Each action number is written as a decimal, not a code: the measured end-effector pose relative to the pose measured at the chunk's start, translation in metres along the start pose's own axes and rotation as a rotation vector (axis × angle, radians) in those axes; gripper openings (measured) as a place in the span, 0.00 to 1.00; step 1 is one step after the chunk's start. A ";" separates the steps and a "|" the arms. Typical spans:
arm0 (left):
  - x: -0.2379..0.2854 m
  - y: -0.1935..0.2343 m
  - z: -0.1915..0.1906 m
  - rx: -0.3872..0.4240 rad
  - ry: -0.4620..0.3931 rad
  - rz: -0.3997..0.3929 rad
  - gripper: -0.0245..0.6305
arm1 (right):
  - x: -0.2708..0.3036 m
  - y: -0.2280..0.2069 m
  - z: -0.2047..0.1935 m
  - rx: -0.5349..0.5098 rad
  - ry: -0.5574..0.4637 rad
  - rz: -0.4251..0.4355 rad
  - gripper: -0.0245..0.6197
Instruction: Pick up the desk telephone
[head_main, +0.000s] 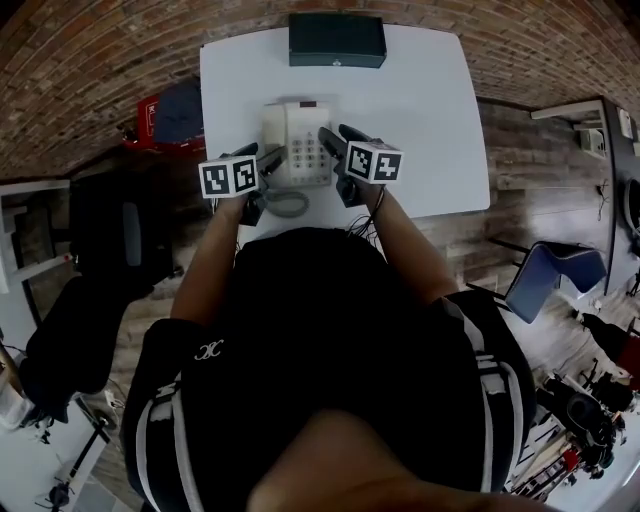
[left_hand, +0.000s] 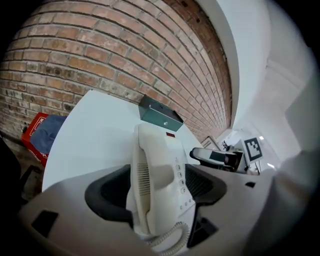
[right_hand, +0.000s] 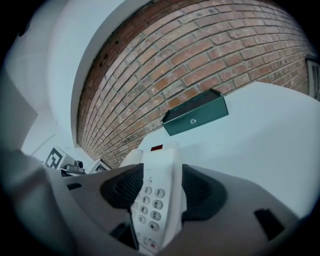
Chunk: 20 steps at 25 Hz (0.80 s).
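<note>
A cream desk telephone (head_main: 296, 145) lies on the white table (head_main: 430, 120), handset on its left side, keypad on the right, coiled cord (head_main: 288, 203) at the near end. My left gripper (head_main: 262, 180) is at the phone's near-left corner. In the left gripper view the left gripper (left_hand: 155, 187) is open, its jaws straddling the handset side (left_hand: 150, 180). My right gripper (head_main: 338, 160) is at the phone's right edge. In the right gripper view the right gripper (right_hand: 162, 190) is open too, with the keypad side (right_hand: 152, 200) between its pads. The phone rests flat on the table.
A dark green box (head_main: 337, 40) sits at the table's far edge against the brick wall. A red crate with blue cloth (head_main: 150, 120) stands on the floor left of the table. A blue chair (head_main: 555, 275) is off to the right.
</note>
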<state>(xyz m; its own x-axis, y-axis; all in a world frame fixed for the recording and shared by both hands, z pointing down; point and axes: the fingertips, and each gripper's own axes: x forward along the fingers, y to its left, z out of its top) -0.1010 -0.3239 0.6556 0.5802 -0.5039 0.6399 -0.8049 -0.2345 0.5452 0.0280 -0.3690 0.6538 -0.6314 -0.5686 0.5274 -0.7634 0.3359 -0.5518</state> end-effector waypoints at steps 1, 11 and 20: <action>0.003 0.003 -0.001 -0.016 0.006 -0.009 0.53 | 0.003 -0.003 -0.004 0.013 0.012 -0.004 0.35; 0.023 0.011 -0.005 -0.160 0.062 -0.172 0.53 | 0.022 -0.021 -0.032 0.200 0.103 0.017 0.36; 0.027 0.014 -0.008 -0.275 0.069 -0.258 0.53 | 0.028 -0.016 -0.040 0.345 0.163 0.121 0.36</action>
<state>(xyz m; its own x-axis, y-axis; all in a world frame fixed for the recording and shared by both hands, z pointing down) -0.0957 -0.3337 0.6847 0.7737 -0.3980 0.4928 -0.5734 -0.1093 0.8120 0.0169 -0.3606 0.7035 -0.7486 -0.4042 0.5255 -0.6089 0.1055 -0.7862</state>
